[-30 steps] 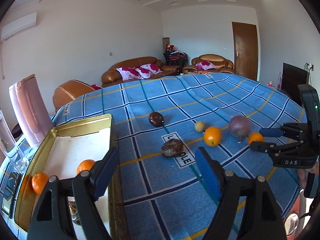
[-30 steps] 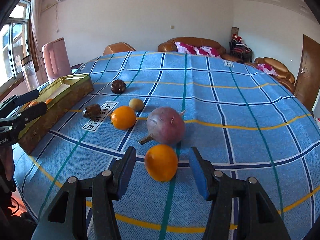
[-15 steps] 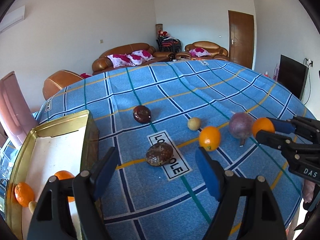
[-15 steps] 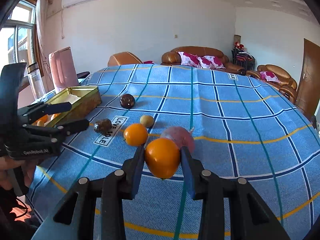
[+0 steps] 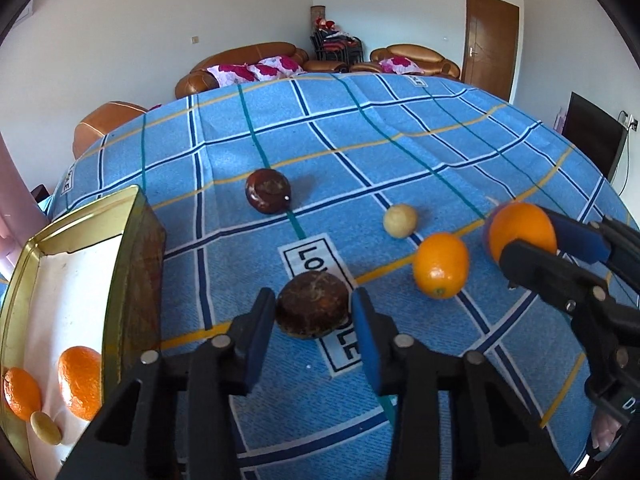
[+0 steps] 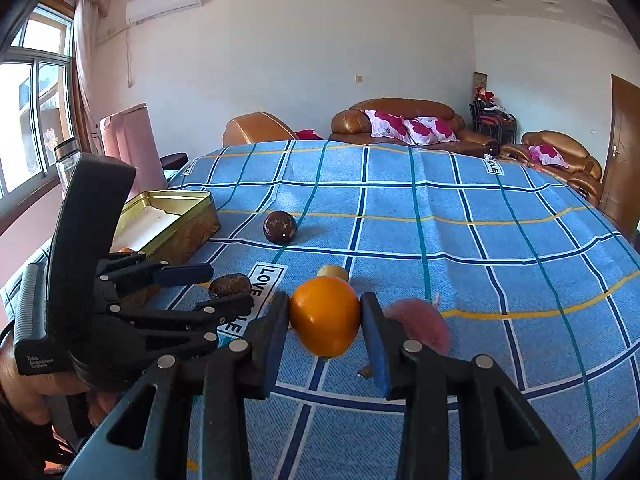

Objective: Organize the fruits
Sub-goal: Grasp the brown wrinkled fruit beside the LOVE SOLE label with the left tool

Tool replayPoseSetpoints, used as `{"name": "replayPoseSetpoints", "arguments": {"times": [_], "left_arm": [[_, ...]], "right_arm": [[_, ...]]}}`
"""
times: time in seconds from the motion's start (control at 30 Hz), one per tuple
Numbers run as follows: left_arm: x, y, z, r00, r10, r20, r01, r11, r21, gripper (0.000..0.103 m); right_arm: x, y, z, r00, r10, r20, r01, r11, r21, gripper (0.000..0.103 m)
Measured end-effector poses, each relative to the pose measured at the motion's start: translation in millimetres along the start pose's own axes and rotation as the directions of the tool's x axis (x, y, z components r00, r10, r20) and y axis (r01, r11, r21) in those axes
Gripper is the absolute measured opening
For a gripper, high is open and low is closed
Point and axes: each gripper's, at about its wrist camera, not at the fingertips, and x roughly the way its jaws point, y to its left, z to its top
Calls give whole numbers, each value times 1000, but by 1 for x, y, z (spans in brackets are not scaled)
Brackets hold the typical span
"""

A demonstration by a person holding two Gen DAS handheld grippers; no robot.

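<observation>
My left gripper (image 5: 314, 300) is low over the blue checked cloth. Its jaws are closing, with a wrinkled brown fruit (image 5: 312, 310) between the blue pads and touching both. My right gripper (image 6: 325, 312) is shut on an orange (image 6: 325, 320) and holds it above the cloth. A second orange (image 5: 440, 264), a small pale fruit (image 5: 400, 220) and a dark maroon fruit (image 5: 268, 196) lie on the cloth. A purple fruit (image 6: 420, 324) sits behind my right finger. The gold tin (image 5: 136, 248) at the left holds two oranges (image 5: 80, 382) and a small pale fruit (image 5: 46, 428).
A pink jug (image 6: 132, 144) and a glass bottle (image 6: 68, 160) stand beyond the tin, near the window. The cloth (image 6: 440, 220) stretches far back and right with nothing on it. A hand (image 6: 40, 380) grips the left tool. Sofas and a door are behind.
My left gripper has moved forward and down over the brown fruit and its jaws have narrowed onto it. My right gripper shut on the orange and lifted it off the cloth.
</observation>
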Motion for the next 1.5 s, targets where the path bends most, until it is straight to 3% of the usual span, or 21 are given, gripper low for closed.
{"name": "replayPoseSetpoints", "arguments": {"times": [0.17, 0.3, 0.47, 0.6, 0.63, 0.67, 0.8, 0.87, 0.9, 0.93, 1.17, 1.2, 1.4, 1.5], "left_arm": [[-3, 2, -1, 1000, -10, 14, 10, 1000, -2, 37], [-13, 4, -2, 998, -9, 66, 10, 1000, -13, 21], [-14, 4, -1, 997, -17, 69, 18, 1000, -12, 20], [-8, 2, 0, 999, 9, 36, -9, 1000, -11, 30], [-6, 3, 0, 999, 22, 26, -22, 1000, -17, 43], [-3, 4, 1, 1000, 20, 9, -20, 1000, -23, 46], [8, 5, 0, 999, -1, -48, -1, 1000, -29, 48], [10, 4, -1, 998, -19, -58, 18, 1000, -26, 40], [10, 5, -1, 998, -35, -58, 33, 999, -27, 25], [9, 5, -2, 997, -54, -59, 52, 998, -30, 22], [-3, 7, -3, 997, -73, 8, 74, 996, -45, 17], [-6, 7, -3, 997, -71, 20, 72, 996, -44, 11], [-5, 6, -1, 996, -84, 18, 85, 996, -35, 10], [-4, 4, -1, 999, -53, 10, 53, 998, -31, 13]], "right_arm": [[1, 5, 2, 1000, -7, 12, 7, 1000, -6, 38], [-1, 6, 3, 999, -14, 37, 14, 1000, -11, 38], [-4, 8, 3, 999, -12, 53, 13, 1000, -18, 38], [-4, 9, 3, 998, -15, 58, 17, 1000, -25, 38], [-4, 9, 4, 998, -15, 58, 17, 1000, -26, 38], [-3, 9, 4, 998, -15, 58, 17, 1000, -27, 38], [-2, 10, 4, 999, -3, 50, 5, 999, -33, 38], [0, 9, 4, 999, 4, 44, -2, 1000, -29, 38], [0, 8, 4, 999, 7, 42, -6, 1000, -26, 38], [0, 7, 5, 999, 8, 42, -7, 1000, -22, 38], [-2, 7, 4, 999, 10, 50, -9, 1000, -20, 38], [-2, 7, 4, 999, 9, 51, -8, 1000, -21, 38], [-3, 7, 3, 998, 9, 54, -8, 1000, -26, 38], [-4, 7, 3, 998, 6, 57, -5, 1000, -25, 38]]}}
